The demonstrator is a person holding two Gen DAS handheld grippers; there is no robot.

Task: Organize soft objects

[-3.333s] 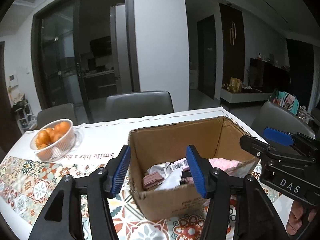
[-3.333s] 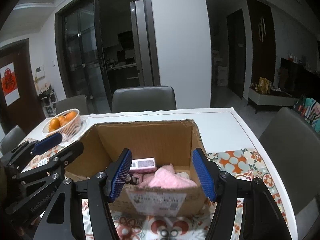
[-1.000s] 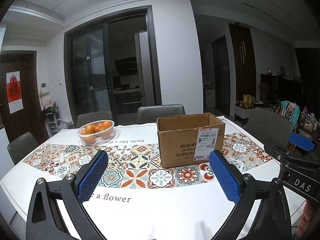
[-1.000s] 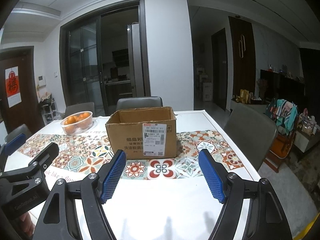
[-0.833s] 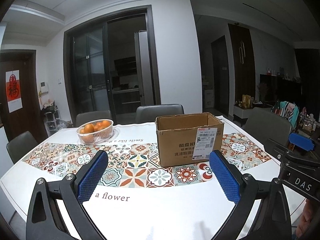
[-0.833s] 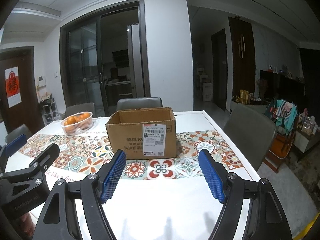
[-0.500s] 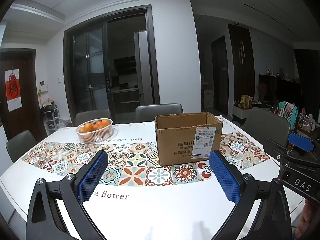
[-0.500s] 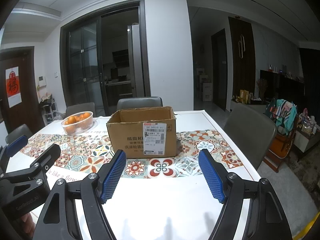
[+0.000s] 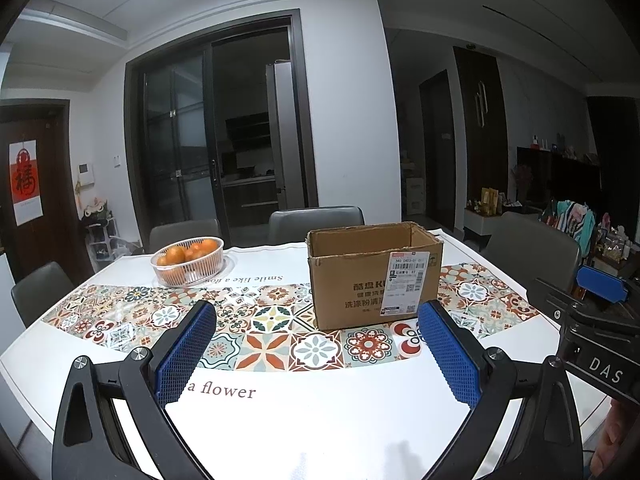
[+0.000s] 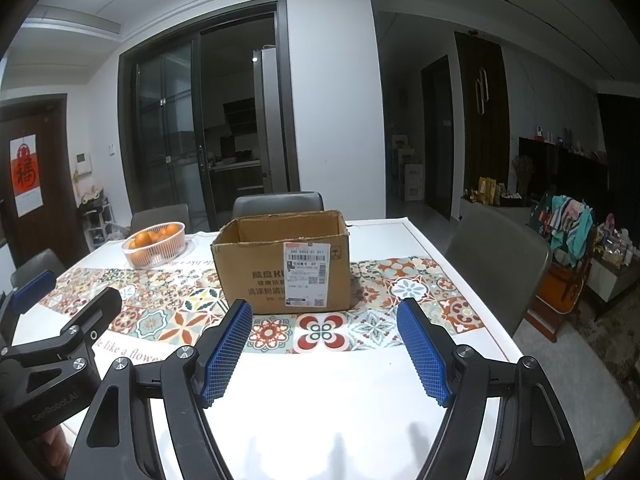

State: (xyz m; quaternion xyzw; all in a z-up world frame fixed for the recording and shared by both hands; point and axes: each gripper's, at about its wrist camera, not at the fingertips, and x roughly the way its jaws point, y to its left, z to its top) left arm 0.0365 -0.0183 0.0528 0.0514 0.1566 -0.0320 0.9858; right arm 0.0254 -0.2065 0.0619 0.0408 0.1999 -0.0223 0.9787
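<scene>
Right now both your left tongs (image 9: 316, 356) and right tongs (image 10: 324, 354) gape empty, low in frame. Your box (image 10: 282, 260) sits mid-frame on the desk (image 10: 320, 400), straight ahead, well apart, long side facing you; neither looks nearer.

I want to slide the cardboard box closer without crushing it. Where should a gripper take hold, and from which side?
Grip the near wall's top edge of the cardboard box, coming down from above: the top is open with no flaps folded over, so one finger can go inside, one outside. The right gripper is open and faces that wall.
</scene>
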